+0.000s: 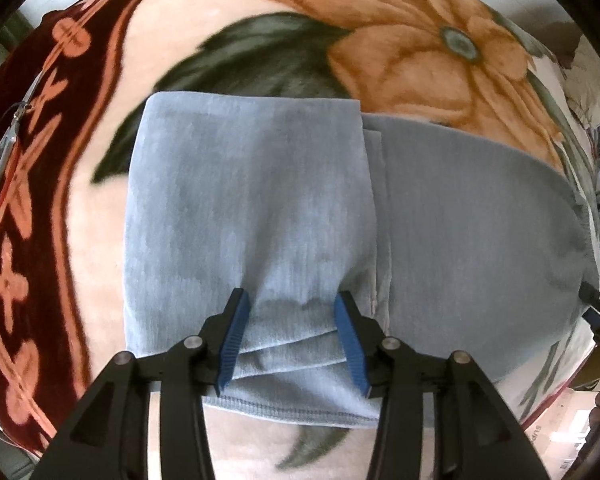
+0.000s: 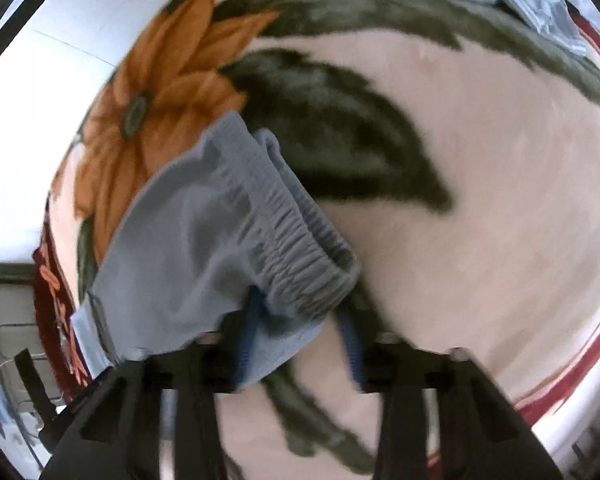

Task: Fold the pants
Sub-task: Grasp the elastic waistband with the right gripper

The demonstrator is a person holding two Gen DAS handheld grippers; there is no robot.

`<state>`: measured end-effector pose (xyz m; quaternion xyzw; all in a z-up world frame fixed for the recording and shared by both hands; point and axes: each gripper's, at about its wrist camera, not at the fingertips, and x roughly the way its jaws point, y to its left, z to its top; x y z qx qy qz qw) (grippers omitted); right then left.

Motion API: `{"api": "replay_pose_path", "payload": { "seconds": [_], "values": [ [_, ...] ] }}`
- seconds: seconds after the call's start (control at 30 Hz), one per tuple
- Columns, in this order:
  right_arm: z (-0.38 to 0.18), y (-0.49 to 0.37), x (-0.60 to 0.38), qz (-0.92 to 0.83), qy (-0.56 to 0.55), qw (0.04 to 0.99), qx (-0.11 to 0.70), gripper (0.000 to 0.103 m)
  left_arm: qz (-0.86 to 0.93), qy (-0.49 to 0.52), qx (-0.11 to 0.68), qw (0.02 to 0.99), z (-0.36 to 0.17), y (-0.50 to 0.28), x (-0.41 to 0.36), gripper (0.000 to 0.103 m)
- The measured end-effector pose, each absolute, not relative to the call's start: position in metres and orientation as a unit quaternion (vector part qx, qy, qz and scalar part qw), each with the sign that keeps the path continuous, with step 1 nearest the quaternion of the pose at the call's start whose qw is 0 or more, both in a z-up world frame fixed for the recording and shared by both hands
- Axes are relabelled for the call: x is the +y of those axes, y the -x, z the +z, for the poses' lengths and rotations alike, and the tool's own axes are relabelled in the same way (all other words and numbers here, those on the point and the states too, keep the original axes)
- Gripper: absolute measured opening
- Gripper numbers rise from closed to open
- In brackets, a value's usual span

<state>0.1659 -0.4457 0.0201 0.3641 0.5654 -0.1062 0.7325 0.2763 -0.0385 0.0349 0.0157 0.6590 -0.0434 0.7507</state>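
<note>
Grey-blue pants (image 1: 260,208) lie part-folded on the blanket (image 1: 400,40); left claw (image 1: 294,340) spread around a bunched fold, right claw (image 2: 300,344) spread at the waistband (image 2: 296,232). Next likely: pinch, fold over

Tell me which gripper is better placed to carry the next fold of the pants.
Probably left. The left gripper straddles bunched layers at the near edge of the blue pants. The right gripper sits at the waistband corner, blurred.
</note>
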Motion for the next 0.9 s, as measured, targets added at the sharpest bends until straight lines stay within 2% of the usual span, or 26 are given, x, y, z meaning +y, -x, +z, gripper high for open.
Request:
{"api": "replay_pose_path", "payload": {
  "seconds": [0.07,0.33,0.47,0.67,0.9],
  "values": [
    [0.032,-0.167,-0.441,-0.096,-0.348,0.749,0.556,0.016,-0.045,-0.010,0.661,0.749,0.039,-0.273,-0.037,0.047],
    [0.112,-0.191,-0.370,-0.016,-0.202,0.831,0.517,0.015,-0.058,0.006,0.662,0.747,0.058,-0.261,-0.018,0.047],
    [0.133,-0.207,-0.310,0.044,-0.121,0.850,0.512,0.015,-0.057,0.026,0.658,0.750,0.066,-0.258,0.003,0.047],
    [0.123,-0.220,-0.223,0.115,-0.020,0.847,0.518,0.015,-0.056,0.032,0.652,0.756,0.072,-0.256,0.034,0.047],
    [0.082,-0.224,-0.148,0.165,0.072,0.821,0.542,0.015,-0.053,0.021,0.648,0.759,0.071,-0.252,0.067,0.047]
  ]
}}
